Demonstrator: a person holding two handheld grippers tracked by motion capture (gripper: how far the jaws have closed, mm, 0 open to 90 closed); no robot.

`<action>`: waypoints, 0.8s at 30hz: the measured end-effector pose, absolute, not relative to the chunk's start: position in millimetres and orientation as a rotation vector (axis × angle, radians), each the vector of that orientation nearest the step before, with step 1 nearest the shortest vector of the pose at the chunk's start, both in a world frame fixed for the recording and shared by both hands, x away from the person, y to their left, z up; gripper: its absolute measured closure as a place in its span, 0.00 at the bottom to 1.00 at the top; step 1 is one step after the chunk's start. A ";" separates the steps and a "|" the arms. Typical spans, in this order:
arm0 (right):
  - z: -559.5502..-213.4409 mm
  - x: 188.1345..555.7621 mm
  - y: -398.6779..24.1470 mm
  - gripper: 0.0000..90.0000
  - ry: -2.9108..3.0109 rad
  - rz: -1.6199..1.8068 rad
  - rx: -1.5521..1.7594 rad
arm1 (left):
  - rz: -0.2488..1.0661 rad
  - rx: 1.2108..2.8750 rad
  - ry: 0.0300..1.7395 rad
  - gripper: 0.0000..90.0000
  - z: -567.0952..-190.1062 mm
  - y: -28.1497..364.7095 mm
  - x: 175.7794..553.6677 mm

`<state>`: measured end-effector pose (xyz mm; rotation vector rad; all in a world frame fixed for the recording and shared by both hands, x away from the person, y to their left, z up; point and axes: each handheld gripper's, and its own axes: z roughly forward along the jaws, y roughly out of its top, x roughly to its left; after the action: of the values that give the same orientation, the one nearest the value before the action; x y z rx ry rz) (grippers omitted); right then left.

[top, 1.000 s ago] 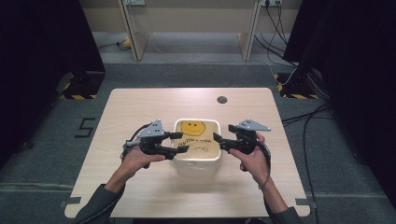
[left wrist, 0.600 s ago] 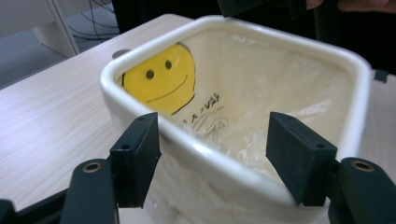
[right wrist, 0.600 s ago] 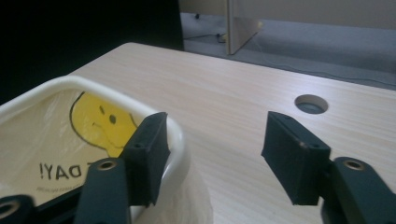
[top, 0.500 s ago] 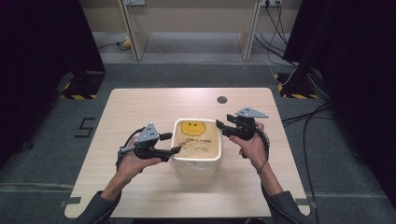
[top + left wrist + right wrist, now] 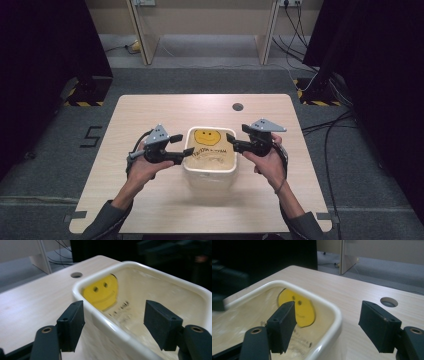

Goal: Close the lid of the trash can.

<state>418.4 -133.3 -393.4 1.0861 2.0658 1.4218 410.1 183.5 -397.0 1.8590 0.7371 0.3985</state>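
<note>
A cream plastic tub (image 5: 210, 159) stands just below the middle of the high view, on the light wooden worktop (image 5: 150, 112), open side up. Inside it a yellow smiley face (image 5: 208, 136) is printed on the far wall, with dark lettering below it.

The left gripper (image 5: 186, 144), left of the tub in that frame, has its jaws spread and straddling the tub's left rim (image 5: 100, 315): one jaw outside the wall, the other inside, neither pad pressing on it. These jaws have just been opening, which reads as a letting go of the rim, or a fresh bite being lined up.

The right gripper (image 5: 230, 141) sits at the tub's right edge, likewise with jaws spread, one over the inside and one outside the right rim (image 5: 334, 320); they have just been opening too, and no pad touches the plastic. Placing one gripper on each side wall suggests a two-handed lift or shift of the tub.

A round cable hole (image 5: 238, 106) lies in the worktop above the tub, well apart from it.
</note>
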 end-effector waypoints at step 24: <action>-411.9 365.7 -140.9 0.32 2.111 1.478 1.076 | 0.357 1.806 0.843 0.36 -420.6 179.8 453.5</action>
<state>365.7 -140.9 -411.9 1.0759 2.1112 1.4785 453.5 179.8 -420.6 1.8063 0.8428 0.3574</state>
